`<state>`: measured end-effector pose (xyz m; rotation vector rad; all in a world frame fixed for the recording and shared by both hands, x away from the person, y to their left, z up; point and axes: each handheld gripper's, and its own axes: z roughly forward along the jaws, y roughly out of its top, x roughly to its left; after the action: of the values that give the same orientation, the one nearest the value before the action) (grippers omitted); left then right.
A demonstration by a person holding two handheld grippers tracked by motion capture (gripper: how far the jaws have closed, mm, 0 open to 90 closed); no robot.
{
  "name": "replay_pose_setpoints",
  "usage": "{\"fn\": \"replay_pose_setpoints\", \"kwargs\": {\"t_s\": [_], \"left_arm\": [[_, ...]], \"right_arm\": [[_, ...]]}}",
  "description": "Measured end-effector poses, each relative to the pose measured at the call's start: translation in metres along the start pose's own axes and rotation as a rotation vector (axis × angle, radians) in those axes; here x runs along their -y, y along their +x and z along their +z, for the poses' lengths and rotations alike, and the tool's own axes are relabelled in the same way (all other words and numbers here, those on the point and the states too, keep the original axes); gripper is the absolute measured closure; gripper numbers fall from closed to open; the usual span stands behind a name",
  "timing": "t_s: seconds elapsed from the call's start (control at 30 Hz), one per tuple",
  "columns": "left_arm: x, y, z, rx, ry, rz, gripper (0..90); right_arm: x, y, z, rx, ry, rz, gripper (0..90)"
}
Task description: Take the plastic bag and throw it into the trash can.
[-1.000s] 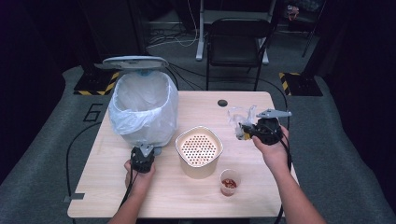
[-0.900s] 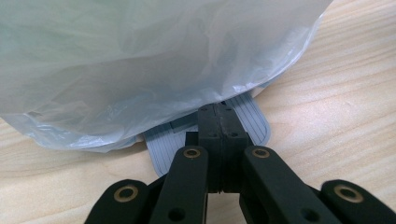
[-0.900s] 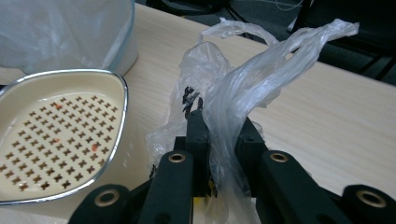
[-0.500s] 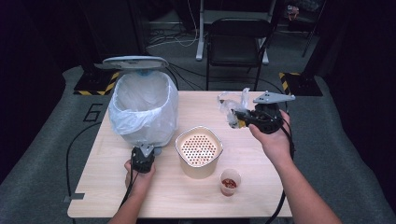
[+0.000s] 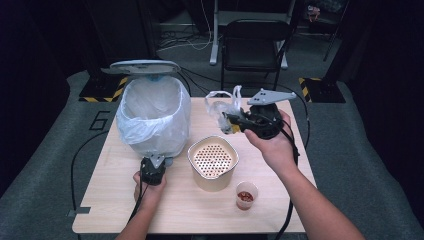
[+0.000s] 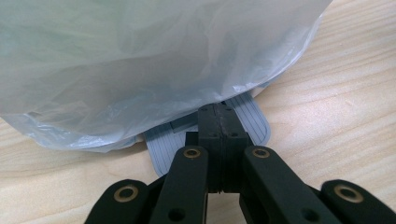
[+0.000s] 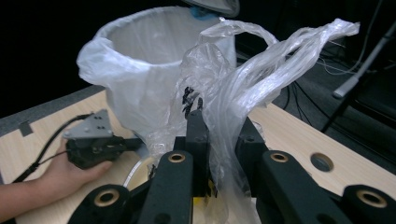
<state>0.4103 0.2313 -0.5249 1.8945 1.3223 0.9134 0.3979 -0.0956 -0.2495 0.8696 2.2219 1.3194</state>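
Dark studio-like lab, black surrounds, floor cables (image 5: 192,42), hazard tape (image 5: 107,93), folding chair (image 5: 256,47)

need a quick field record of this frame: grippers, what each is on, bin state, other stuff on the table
left gripper: shut, pressing the grey ribbed pedal at the foot of the bin
right gripper: shut on a crumpled clear plastic bag, lifted above the table, right of the bin
bin: white pedal bin lined with a translucent bag, grey lid raised
table: light wooden table
other items: beige perforated-top container; small clear cup with red contents
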Motion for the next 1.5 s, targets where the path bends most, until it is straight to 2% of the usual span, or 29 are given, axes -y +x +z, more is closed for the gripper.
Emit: {"fn": "replay_pose_setpoints", "kwargs": {"t_s": [0.17,0.27,0.3,0.37,0.5,0.6,0.87,1.27,1.43,1.5], "left_arm": [[0.0,0.0,0.0,-0.001,0.0,0.002,90.0],[0.0,0.0,0.0,0.001,0.005,0.003,90.0],[0.0,0.001,0.0,0.002,0.006,0.002,90.0],[0.0,0.001,0.0,0.002,0.006,0.003,90.0],[0.0,0.001,0.0,0.005,0.007,0.002,90.0],[0.0,0.001,0.0,0.005,0.007,0.002,90.0],[0.0,0.0,0.0,0.0,0.005,0.004,90.0],[0.0,0.0,0.0,0.003,0.007,0.003,90.0],[0.0,0.0,0.0,0.002,0.003,-0.003,90.0],[0.0,0.0,0.0,0.005,0.004,-0.005,90.0]], "right_arm": [[-0.017,0.02,0.014,-0.034,-0.002,-0.052,79.7],[-0.021,0.026,0.02,-0.055,-0.005,-0.054,79.7],[-0.025,0.032,0.028,-0.081,-0.001,-0.058,79.7],[-0.028,0.036,0.036,-0.1,0.007,-0.056,79.7],[-0.033,0.043,0.05,-0.113,0.019,-0.074,79.7],[-0.038,0.049,0.061,-0.126,0.027,-0.069,79.7],[-0.052,0.057,0.085,-0.161,0.053,-0.07,79.7],[-0.076,0.064,0.113,-0.174,0.059,-0.064,79.7],[-0.081,0.07,0.129,-0.181,0.087,-0.04,79.7],[-0.083,0.075,0.141,-0.174,0.098,-0.039,79.6]]}}
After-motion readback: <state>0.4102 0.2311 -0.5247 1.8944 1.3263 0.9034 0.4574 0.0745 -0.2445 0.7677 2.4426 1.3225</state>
